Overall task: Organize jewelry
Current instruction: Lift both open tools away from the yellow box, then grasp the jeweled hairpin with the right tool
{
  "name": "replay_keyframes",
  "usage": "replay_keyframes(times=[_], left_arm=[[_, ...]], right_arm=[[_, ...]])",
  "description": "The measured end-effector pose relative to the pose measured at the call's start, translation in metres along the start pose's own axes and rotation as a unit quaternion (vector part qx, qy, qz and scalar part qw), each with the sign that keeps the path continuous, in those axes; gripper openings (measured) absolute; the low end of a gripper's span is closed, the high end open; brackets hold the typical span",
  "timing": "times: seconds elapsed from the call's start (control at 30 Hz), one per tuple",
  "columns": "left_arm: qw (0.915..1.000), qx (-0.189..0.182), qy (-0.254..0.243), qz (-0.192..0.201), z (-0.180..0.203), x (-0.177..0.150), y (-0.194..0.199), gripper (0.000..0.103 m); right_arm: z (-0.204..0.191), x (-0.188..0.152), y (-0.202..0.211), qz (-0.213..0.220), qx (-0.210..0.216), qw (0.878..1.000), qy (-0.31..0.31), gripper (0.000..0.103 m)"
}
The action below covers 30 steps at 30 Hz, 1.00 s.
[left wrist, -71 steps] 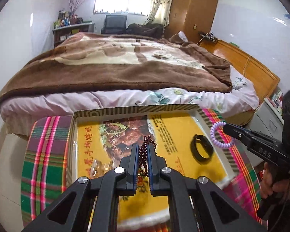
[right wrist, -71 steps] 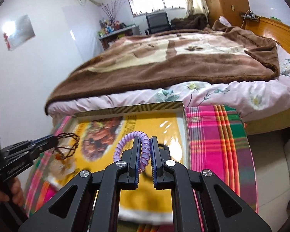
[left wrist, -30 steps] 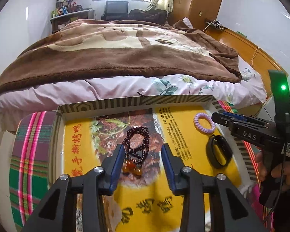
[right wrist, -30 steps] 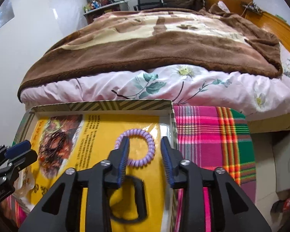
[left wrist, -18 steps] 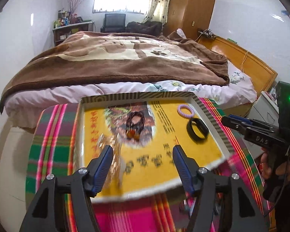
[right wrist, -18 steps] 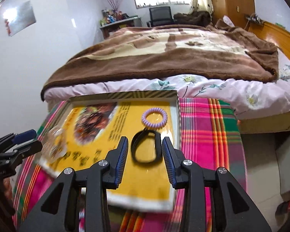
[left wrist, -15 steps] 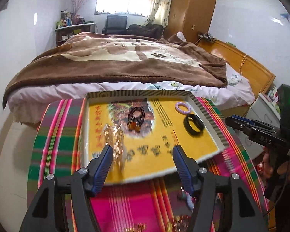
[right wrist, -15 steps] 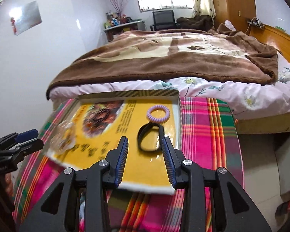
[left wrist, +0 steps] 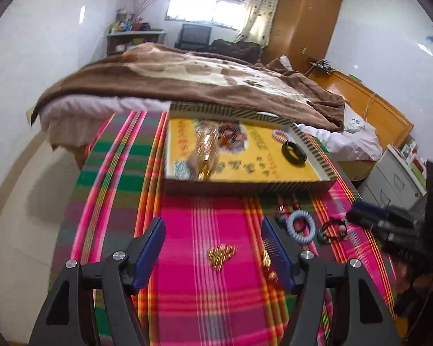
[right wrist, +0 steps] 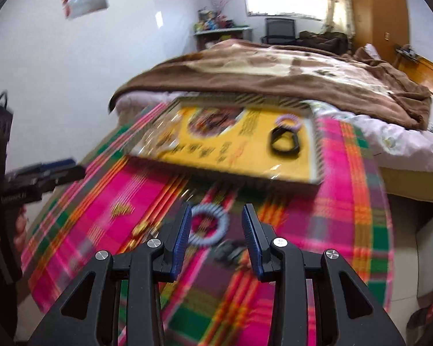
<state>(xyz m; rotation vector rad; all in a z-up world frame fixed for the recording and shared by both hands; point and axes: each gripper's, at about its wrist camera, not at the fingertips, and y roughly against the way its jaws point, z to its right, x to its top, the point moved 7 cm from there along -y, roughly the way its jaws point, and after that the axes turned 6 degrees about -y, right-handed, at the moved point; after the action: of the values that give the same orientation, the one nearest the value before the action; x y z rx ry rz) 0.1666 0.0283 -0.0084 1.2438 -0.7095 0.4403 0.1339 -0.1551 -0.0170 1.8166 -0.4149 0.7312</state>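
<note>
A yellow box lid (left wrist: 300, 186) (right wrist: 314, 150) lies on the plaid cloth and holds a purple coil ring (left wrist: 281, 135) (right wrist: 288, 121), a black band (left wrist: 294, 152) (right wrist: 284, 142), dark beads (left wrist: 231, 137) and a clear bracelet (left wrist: 206, 151). On the cloth in front lie a pale blue coil ring (left wrist: 300, 227) (right wrist: 209, 226), a small dark beaded piece (left wrist: 333, 229) and gold bits (left wrist: 220, 253). My left gripper (left wrist: 213, 248) is open and empty above the gold bits. My right gripper (right wrist: 216, 230) is open and empty, with the blue ring between its fingers' line.
A bed with a brown blanket (left wrist: 187, 77) stands right behind the table. White drawers (left wrist: 395, 178) stand at the right. The plaid cloth (left wrist: 115, 178) reaches the table's edges at left and front.
Both grippers let go of the dark beads and the purple ring in the lid, opened, and drew back and down toward the loose pieces on the cloth.
</note>
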Motion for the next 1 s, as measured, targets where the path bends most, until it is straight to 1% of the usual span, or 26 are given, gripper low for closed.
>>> replay_keyframes(times=[0.07,0.17,0.23,0.33,0.4,0.47,0.53,0.63,0.77,0.93,1.0], left_arm=[[0.9998,0.000,0.016,-0.007,-0.008,-0.012,-0.001,0.068],[0.9996,0.000,0.025,-0.015,-0.014,-0.027,-0.001,0.068],[0.9995,-0.002,0.026,-0.021,-0.017,-0.034,-0.003,0.068],[0.9992,-0.006,0.029,-0.027,-0.018,-0.041,-0.006,0.068],[0.9990,-0.011,0.030,-0.029,-0.018,-0.045,-0.008,0.068],[0.9989,-0.011,0.029,-0.034,-0.018,-0.047,-0.010,0.068],[0.9988,-0.013,0.030,-0.037,-0.019,-0.050,-0.011,0.068],[0.9986,-0.016,0.030,-0.040,-0.019,-0.052,-0.013,0.068],[0.9985,-0.019,0.026,-0.044,-0.019,-0.055,-0.016,0.068],[0.9983,-0.021,0.028,-0.047,-0.020,-0.056,-0.018,0.068],[0.9982,-0.023,0.028,-0.048,-0.018,-0.057,-0.019,0.068]], right_arm=[[-0.016,-0.013,-0.011,-0.019,0.014,1.000,0.013,0.037],[-0.031,-0.026,-0.020,-0.032,0.019,0.999,0.030,0.037],[-0.038,-0.030,-0.027,-0.042,0.027,0.998,0.034,0.036],[-0.042,-0.032,-0.039,-0.055,0.023,0.998,0.036,0.034],[-0.045,-0.034,-0.047,-0.066,0.025,0.997,0.037,0.034],[-0.050,-0.039,-0.052,-0.073,0.016,0.996,0.047,0.033],[-0.053,-0.042,-0.057,-0.081,0.014,0.995,0.053,0.028],[-0.055,-0.045,-0.064,-0.095,0.002,0.994,0.059,0.026],[-0.056,-0.044,-0.066,-0.096,-0.007,0.993,0.070,0.026],[-0.052,-0.042,-0.070,-0.110,0.002,0.992,0.057,0.028],[-0.054,-0.041,-0.071,-0.112,-0.003,0.992,0.063,0.028]])
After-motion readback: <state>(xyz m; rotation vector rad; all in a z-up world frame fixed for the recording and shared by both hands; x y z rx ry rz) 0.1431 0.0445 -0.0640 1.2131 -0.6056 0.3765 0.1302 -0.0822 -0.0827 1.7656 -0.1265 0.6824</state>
